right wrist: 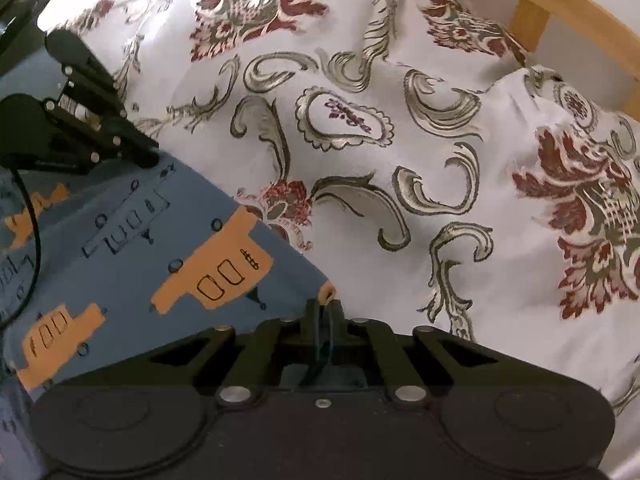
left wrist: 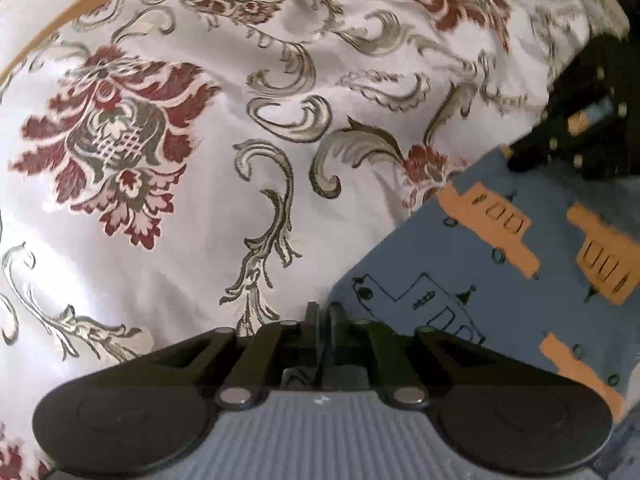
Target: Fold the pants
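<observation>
Closest to us, our left claw [left wrist: 324, 314] and right claw [right wrist: 324, 310] each pinch a corner of the blue pants [right wrist: 132, 256], which hang stretched between them. Beyond lies a flowered bedspread [left wrist: 224, 168], then a wooden frame [right wrist: 560, 4].

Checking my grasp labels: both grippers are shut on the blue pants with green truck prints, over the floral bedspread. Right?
Not quite: the truck prints on the pants are orange, as the right wrist view shows. Otherwise yes: the left gripper and right gripper are shut on them, over the floral bedspread.
</observation>
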{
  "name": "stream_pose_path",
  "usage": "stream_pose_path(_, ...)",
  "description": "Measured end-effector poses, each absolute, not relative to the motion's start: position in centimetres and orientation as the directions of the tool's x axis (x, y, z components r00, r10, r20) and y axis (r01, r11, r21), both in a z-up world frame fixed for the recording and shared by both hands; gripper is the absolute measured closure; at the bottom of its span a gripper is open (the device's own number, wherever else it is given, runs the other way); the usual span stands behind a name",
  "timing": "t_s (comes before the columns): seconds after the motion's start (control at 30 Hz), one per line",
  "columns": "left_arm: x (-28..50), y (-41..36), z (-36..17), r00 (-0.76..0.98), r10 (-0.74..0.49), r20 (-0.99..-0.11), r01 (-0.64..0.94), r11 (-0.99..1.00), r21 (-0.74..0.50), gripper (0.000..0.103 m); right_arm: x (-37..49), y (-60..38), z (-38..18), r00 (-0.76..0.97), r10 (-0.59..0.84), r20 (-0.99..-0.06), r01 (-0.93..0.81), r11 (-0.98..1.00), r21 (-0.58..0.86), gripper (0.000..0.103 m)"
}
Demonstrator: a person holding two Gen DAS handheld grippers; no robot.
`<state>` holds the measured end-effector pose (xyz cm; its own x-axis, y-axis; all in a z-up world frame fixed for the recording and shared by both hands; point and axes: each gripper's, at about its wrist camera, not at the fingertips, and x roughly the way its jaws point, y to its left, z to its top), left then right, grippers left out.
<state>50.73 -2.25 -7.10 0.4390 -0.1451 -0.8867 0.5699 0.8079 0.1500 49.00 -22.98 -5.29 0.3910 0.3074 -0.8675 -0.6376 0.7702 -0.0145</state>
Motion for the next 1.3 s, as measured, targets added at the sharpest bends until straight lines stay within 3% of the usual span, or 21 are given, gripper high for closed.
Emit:
stream_pose_path(0.03,50.8,-1.6,-6.6,0.436,-0.168,-0.884,0.565,0.816,0.124,0.081,48.8,-23.2,-4.9,0.396,0.311,-0.864,-0.626,0.780,-0.006,0.079)
stream_pose_path(0.07,50.9,-0.9,-5.9,0.434,-0.183,-0.882,0.559,0.823,0.105,0.073,48.7,-23.4,-4.4,0.403,0.311,-0.861,-0.617,0.787,-0.005,0.072)
stream_pose_path(0.13,51.2,0.5,-4.5,0.431,-0.217,-0.876,0.571,0.817,0.079,0.048,48.2,-23.4,-3.2,0.390,0.337,-0.857,-0.642,0.767,0.009,0.045)
stream_pose_path(0.17,51.3,1.4,-3.6,0.430,-0.237,-0.871,0.591,0.804,0.073,0.044,48.1,-23.2,-2.6,0.376,0.355,-0.856,-0.664,0.748,0.019,0.040)
stream_pose_path(0.23,51.4,3.1,-1.9,0.424,-0.268,-0.865,0.639,0.766,0.076,0.027,48.3,-22.5,-1.3,0.326,0.417,-0.848,-0.720,0.691,0.063,0.025)
stream_pose_path(0.3,51.5,5.1,-0.8,0.378,-0.309,-0.873,0.696,0.717,0.048,0.015,49.1,-21.2,-0.4,0.269,0.482,-0.834,-0.763,0.635,0.121,0.017)
stream_pose_path(0.4,52.6,7.1,-1.1,0.241,-0.309,-0.920,0.745,0.666,-0.028,0.015,51.0,-18.8,0.0,0.153,0.562,-0.813,-0.810,0.542,0.222,0.008)
stream_pose_path(0.5,53.4,8.7,-1.7,0.136,-0.320,-0.938,0.729,0.673,-0.124,0.021,52.6,-15.7,-0.9,0.046,0.584,-0.811,-0.839,0.463,0.286,0.007)
stream_pose_path(0.67,54.3,8.8,-2.3,0.075,-0.349,-0.934,0.713,0.674,-0.194,0.028,54.2,-12.7,-2.6,0.032,0.527,-0.849,-0.847,0.465,0.257,0.013)
stream_pose_path(0.77,54.2,8.2,-3.3,-0.006,-0.329,-0.944,0.717,0.657,-0.233,0.049,54.9,-12.9,-3.3,0.023,0.526,-0.850,-0.824,0.492,0.282,0.020)
stream_pose_path(0.8,53.9,8.1,-3.5,-0.028,-0.318,-0.948,0.725,0.647,-0.239,0.054,55.3,-12.6,-3.7,0.012,0.517,-0.856,-0.824,0.490,0.284,0.024)
stream_pose_path(0.87,53.3,8.0,-4.1,-0.050,-0.283,-0.958,0.736,0.638,-0.226,0.054,55.4,-12.3,-4.3,0.011,0.474,-0.880,-0.842,0.480,0.248,0.032)
stream_pose_path(0.93,52.9,8.0,-4.7,-0.040,-0.238,-0.970,0.739,0.647,-0.189,0.067,55.7,-12.2,-4.8,0.019,0.442,-0.897,-0.846,0.485,0.221,0.045)
stream_pose_path(1.0,52.7,8.1,-4.9,-0.008,-0.214,-0.977,0.731,0.666,-0.152,0.075,56.4,-12.4,-4.9,0.019,0.443,-0.896,-0.829,0.509,0.234,0.050)
stream_pose_path(1.17,53.3,9.0,-4.7,-0.023,-0.255,-0.967,0.655,0.726,-0.207,0.075,57.5,-12.9,-5.0,0.004,0.452,-0.892,-0.802,0.534,0.267,0.054)
stream_pose_path(1.23,53.5,9.5,-4.6,-0.046,-0.293,-0.955,0.629,0.734,-0.255,0.067,57.6,-12.9,-5.0,0.008,0.452,-0.892,-0.799,0.540,0.266,0.055)
stream_pose_path(1.3,54.1,10.2,-4.3,-0.056,-0.324,-0.945,0.599,0.746,-0.291,0.067,57.4,-12.7,-5.0,0.017,0.451,-0.892,-0.800,0.542,0.259,0.060)
